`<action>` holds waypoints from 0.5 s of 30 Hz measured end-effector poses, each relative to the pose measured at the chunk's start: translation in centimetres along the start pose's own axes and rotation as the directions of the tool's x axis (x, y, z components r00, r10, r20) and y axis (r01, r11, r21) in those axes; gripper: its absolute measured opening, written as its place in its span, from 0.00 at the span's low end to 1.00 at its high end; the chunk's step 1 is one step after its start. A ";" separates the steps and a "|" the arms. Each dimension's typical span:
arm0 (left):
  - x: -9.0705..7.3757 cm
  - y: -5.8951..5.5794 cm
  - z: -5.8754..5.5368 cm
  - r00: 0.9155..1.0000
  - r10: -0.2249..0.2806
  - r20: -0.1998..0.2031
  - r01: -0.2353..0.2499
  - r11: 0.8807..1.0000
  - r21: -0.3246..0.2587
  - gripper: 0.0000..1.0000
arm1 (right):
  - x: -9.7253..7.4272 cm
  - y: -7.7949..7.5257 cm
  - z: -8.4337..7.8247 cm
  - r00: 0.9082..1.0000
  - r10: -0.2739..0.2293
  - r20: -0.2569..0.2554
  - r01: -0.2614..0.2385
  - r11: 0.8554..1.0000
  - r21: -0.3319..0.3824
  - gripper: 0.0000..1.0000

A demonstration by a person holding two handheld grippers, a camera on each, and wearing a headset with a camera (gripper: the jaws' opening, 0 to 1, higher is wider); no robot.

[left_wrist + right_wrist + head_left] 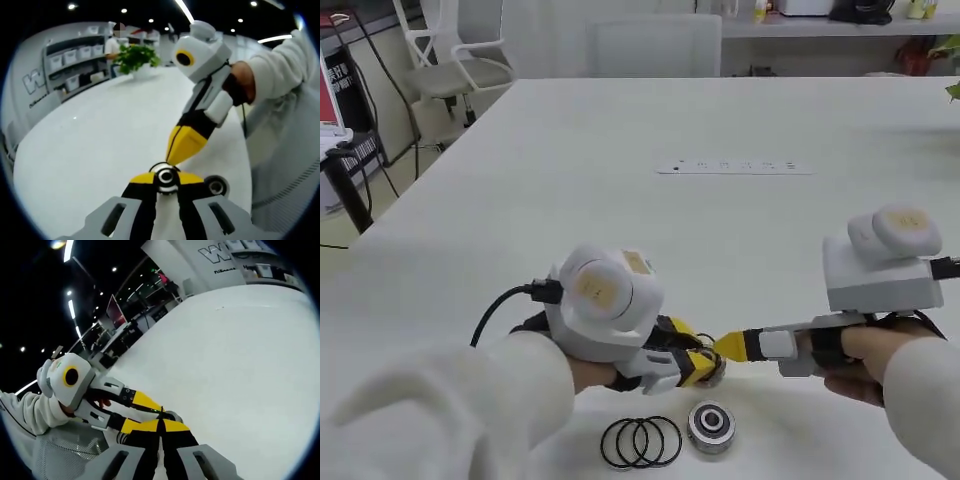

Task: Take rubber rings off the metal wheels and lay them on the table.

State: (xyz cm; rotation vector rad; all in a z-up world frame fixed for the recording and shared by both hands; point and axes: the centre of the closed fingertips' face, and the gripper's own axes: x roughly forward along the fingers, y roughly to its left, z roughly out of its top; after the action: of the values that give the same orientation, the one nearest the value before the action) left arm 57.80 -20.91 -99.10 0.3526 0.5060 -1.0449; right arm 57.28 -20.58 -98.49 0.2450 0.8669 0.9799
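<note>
**Left tool clamps a wheel; right tool's tips meet its rim**

Head view: Above the near edge of the wide white bench (570,200), the left tool (705,370) has its yellow-tipped jaws closed on a small silver metal wheel with a dark hub (715,374). The right tool (725,346) reaches in from three o'clock with its jaws pressed together, the tips against that wheel. At six o'clock of the held wheel, a second silver metal wheel (710,425) lies flat on the bench. Just beside it, at its nine o'clock, three thin black rubber rings (640,442) lie overlapping in a row. A white socket strip (735,166) sits well apart at twelve o'clock.

Left gripper view: The left tool (166,179) grips the held wheel (166,176) from both sides. The right tool (173,159) comes down from one o'clock, closed to a point on the wheel's upper rim. Whether it nips a ring cannot be told. The second wheel (216,186) rests on the bench at three o'clock of the held one. A green leafy plant (135,57) stands far off at eleven o'clock.

Right gripper view: The right tool (160,426) shows its jaws together. The left tool (167,414) enters from nine o'clock, with the held wheel (175,416) at its tips.
</note>
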 end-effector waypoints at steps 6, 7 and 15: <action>-0.7 0.2 1.2 1.000 0.013 0.008 -0.013 1.000 0.028 0.29 | -0.1 -0.2 0.0 1.000 -0.008 0.000 0.008 1.000 -0.001 0.00; -0.9 0.2 1.4 1.000 0.014 0.013 -0.014 1.000 0.026 0.31 | -0.1 -0.2 0.1 1.000 -0.009 0.002 0.009 1.000 0.001 0.00; -2.6 0.0 3.5 0.998 0.011 0.055 -0.014 0.998 0.067 0.39 | -0.2 -0.2 0.2 1.000 -0.009 0.006 0.009 1.000 -0.001 0.00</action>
State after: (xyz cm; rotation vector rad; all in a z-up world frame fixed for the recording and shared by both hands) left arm 57.52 -20.81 -94.80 0.3853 0.4199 -1.0585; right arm 57.53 -20.80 -98.37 0.2425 0.8613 0.9710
